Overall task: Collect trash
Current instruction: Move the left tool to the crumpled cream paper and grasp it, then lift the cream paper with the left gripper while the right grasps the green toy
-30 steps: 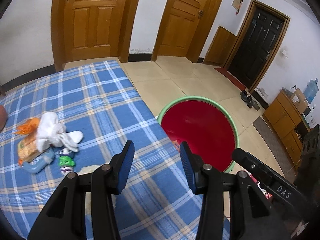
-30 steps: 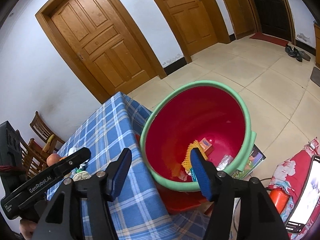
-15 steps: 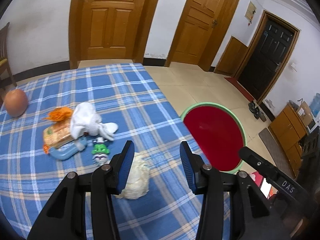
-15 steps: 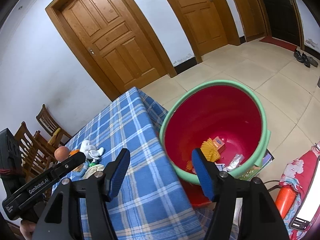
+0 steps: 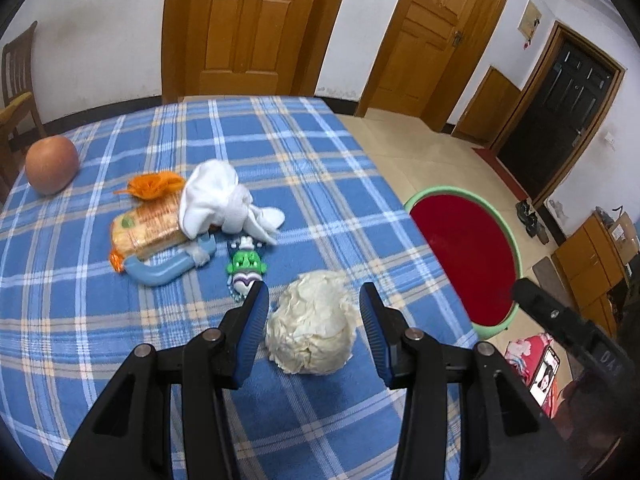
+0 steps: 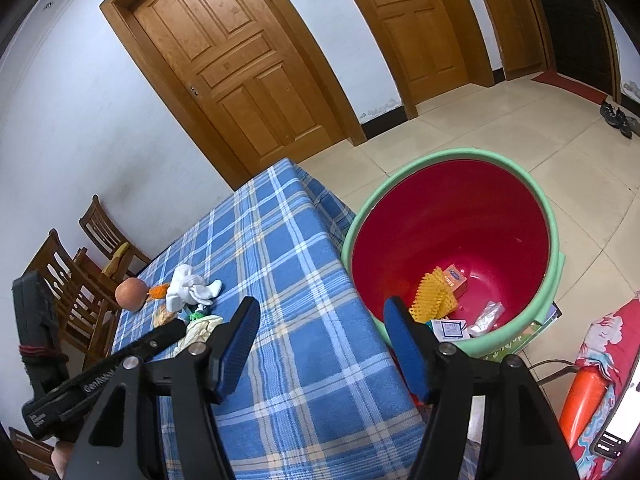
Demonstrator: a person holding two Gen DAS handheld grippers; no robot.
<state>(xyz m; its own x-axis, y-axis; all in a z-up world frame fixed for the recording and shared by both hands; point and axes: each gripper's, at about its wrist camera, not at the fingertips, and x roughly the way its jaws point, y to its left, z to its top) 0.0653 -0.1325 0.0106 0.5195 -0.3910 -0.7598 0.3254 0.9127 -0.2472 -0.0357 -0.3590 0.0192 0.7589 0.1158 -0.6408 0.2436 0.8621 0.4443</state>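
Crumpled pale paper wad [image 5: 311, 322] lies on the blue-checked tabletop [image 5: 120, 320] directly ahead of the left gripper [image 5: 314, 316], framed between its spread, empty jaws, while the right gripper [image 6: 320, 344], also spread and empty, is farther away.

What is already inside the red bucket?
The red bucket holds a yellow spiky mat, a small orange box, a clear wrapper and a white-and-blue packet. The right gripper's jaw covers the near bottom edge, so anything there is hidden.
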